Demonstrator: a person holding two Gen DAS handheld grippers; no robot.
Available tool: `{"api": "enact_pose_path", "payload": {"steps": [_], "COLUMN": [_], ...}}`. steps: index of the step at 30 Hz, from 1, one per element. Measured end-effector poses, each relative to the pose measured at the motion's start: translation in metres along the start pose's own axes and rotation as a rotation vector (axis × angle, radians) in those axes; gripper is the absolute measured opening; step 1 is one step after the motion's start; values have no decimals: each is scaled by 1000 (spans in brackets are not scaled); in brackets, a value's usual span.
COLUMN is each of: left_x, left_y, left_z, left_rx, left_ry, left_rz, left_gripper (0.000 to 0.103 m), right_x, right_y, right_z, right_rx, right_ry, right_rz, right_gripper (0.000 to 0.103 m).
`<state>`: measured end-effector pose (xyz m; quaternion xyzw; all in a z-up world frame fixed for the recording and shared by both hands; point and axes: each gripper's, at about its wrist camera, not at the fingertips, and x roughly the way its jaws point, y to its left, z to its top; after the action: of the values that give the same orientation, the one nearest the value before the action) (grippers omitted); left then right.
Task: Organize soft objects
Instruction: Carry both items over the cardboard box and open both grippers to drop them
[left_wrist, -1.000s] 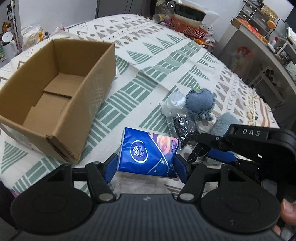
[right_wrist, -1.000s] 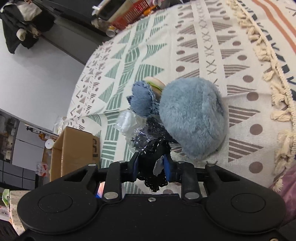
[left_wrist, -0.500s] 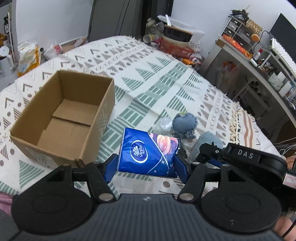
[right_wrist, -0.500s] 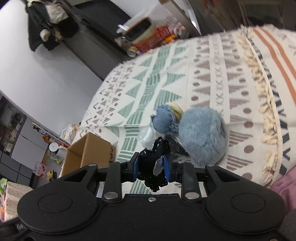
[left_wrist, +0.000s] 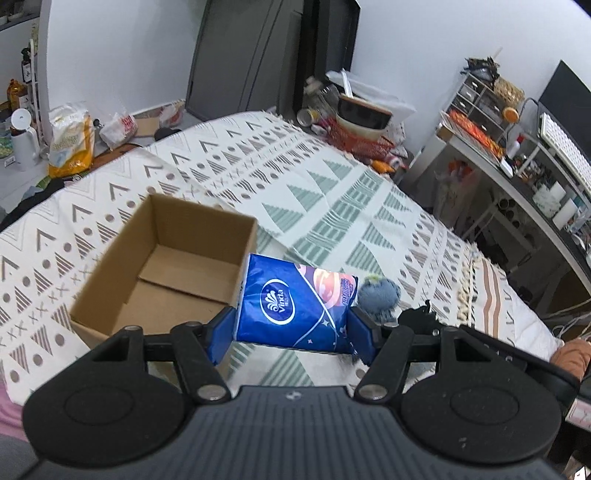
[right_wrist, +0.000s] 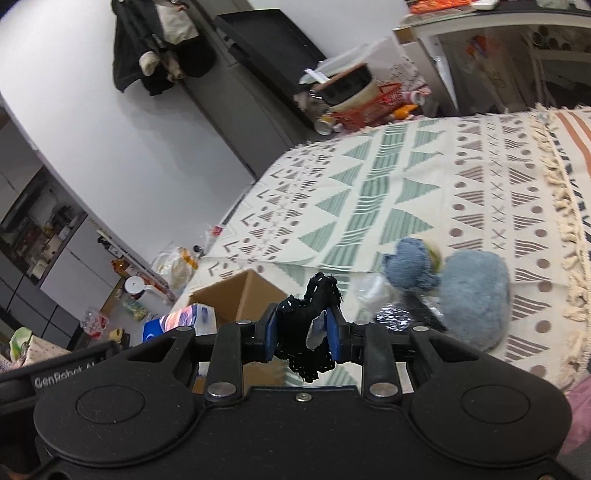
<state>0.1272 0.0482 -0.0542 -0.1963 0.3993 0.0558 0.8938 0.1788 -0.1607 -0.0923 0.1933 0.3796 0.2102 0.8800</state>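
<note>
The tissue pack (left_wrist: 295, 306), judged light and squashy, was clamped by its short ends in the left gripper (left_wrist: 291, 328), the empty cardboard box (left_wrist: 166, 266) at ten o'clock. A limp black fabric piece (right_wrist: 306, 328) was pinched mid-bundle in the right gripper (right_wrist: 301, 338).

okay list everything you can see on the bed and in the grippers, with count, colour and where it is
Tissue pack: one, blue, held in the left gripper near the box.
Lacy fabric: one, black, held in the right gripper.
Cardboard box: one, brown, open, on the blanket.
Denim plush: one, blue, on the blanket.
Fluffy plush: one, pale blue, beside the denim plush.
Plastic bag: one, clear, by the plushes.
Blanket: one, cream with green and brown patterns.
Left gripper: black, blue pads, shut.
Right gripper: black, blue pads, shut.
</note>
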Motion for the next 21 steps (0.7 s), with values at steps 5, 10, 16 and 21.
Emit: {"api": "enact_pose_path", "payload": {"steps": [5,10,16,21], "left_x": [-5,-7,1,14], "left_y": [17,34,60,80], "left_z": [12,24,36,45], "left_rx": [-18,-34,-67,-97], "left_ry": [-17,-31,-34,-26], "left_rz": [12,21,33,40], "left_gripper": [64,64,64,64], "right_x": [7,15,31,48], "right_y": [18,36,54,70], "right_z": [1,2,3,4], "right_rx": [-13,-35,-53,-70], "right_ry": [5,4,6,15], "right_rz": [18,29,41,50], "right_gripper": [27,27,27,27]}}
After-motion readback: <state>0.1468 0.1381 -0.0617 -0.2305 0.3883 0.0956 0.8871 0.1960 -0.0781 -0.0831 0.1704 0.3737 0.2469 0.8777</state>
